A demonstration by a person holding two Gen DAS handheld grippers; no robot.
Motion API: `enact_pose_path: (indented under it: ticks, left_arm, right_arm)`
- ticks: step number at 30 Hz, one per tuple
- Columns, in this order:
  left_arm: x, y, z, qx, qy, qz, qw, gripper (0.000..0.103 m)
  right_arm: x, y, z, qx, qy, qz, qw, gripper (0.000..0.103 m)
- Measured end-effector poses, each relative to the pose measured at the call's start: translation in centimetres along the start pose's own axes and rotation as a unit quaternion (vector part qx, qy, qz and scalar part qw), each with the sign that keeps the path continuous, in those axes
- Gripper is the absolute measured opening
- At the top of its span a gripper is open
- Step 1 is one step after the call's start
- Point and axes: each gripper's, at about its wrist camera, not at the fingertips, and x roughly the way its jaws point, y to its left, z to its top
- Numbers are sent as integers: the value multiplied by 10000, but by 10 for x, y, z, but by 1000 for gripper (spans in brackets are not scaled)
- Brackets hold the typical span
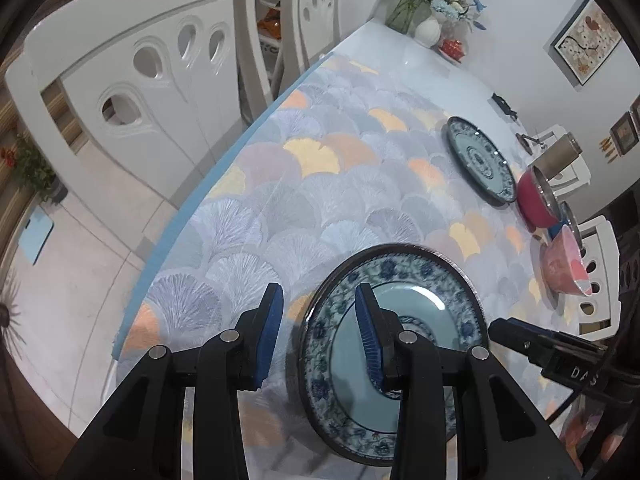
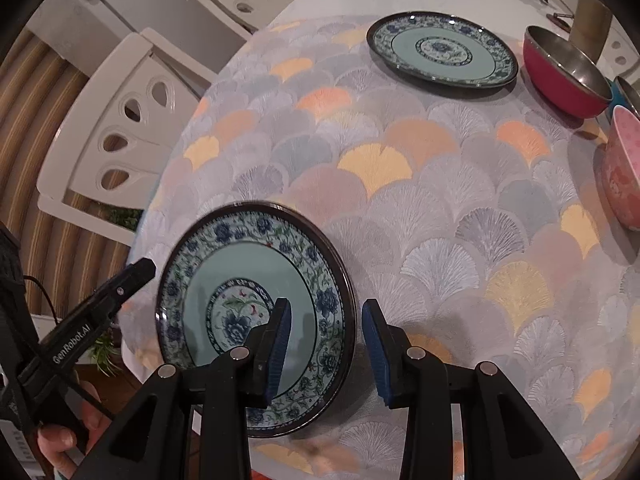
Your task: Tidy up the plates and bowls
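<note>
**Straddling the near plate rim with both grippers**

Bracketing the near plate (image 2: 256,316) from opposite sides, both tools are wide open and hold nothing. The left gripper (image 1: 318,334) has its right finger over the plate's well and its left finger outside the rim, above the cloth (image 1: 280,184). The right gripper (image 2: 326,346) mirrors this: left finger over the well, right finger outside the rim. On each side the rim runs through the open gap. Contact between pads and plate cannot be confirmed from either view.

**Position of the work**

- The near plate lies at the table's near edge, flat or nearly so; slight tilt cannot be ruled out.
- A matching far plate (image 2: 442,52) sits well apart, toward the far side of the cloth.
- Neither gripper is clearly nearer; each covers its own side of the rim.

**Governing relation**

The rim is a thin edge running between the fingers of each gripper. Closing either tool would likely pinch the rim directly. Stacking would then call for travel away from the operator, toward the far plate.

**Surroundings**

- A red bowl (image 2: 566,76) stands just beside the far plate, to its right.
- A pink bowl (image 2: 624,168) stands nearer, at the right edge.
- Open cloth lies between the two plates; no obstruction is visible on that path.
- Chairs (image 1: 132,92) stand beyond the left table edge.
</note>
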Motion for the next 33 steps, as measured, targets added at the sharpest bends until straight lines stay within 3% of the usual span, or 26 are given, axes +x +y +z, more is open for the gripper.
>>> enact_pose_path:
  ticks: [6,12,13,14,15,17,18,19,26,33]
  left_arm:
    - [-20,-17,26,158,-282,-314,9990,34]
    - [-36,-47,66,597,-628,-492,9950,36]
    - [-37,-53,72,690,-681,-528,9939,36]
    - [-39,-59,79,792,-723,-563,9926,38]
    - [-39,-66,87,899,-760,-604,9912,44]
    - [-37,-78,101,1089,-870,-681,9879,68]
    - [-35,-82,106,1163,-937,-695,9863,76]
    - [-31,-87,114,1246,-981,-696,9849,76]
    - [26,-119,169,1796,-573,-1056,9764,76]
    - [125,-159,201,2317,281,-1341,9631,73]
  right_arm:
    - [-31,-2,17,63,-298,107,9995,36]
    - [-68,-8,41,318,-913,126,9952,36]
    - [-73,-10,44,395,-1020,129,9939,37]
    - [-80,-14,47,519,-1158,135,9918,44]
    - [-85,-18,50,622,-1256,144,9900,58]
    - [-96,-32,55,958,-1540,181,9832,70]
    - [-100,-37,57,1090,-1641,195,9802,71]
    - [-102,-42,60,1231,-1717,193,9772,71]
    - [-84,-84,87,2127,-1626,21,9635,72]
    - [-47,-110,107,2477,-1300,-258,9597,72]
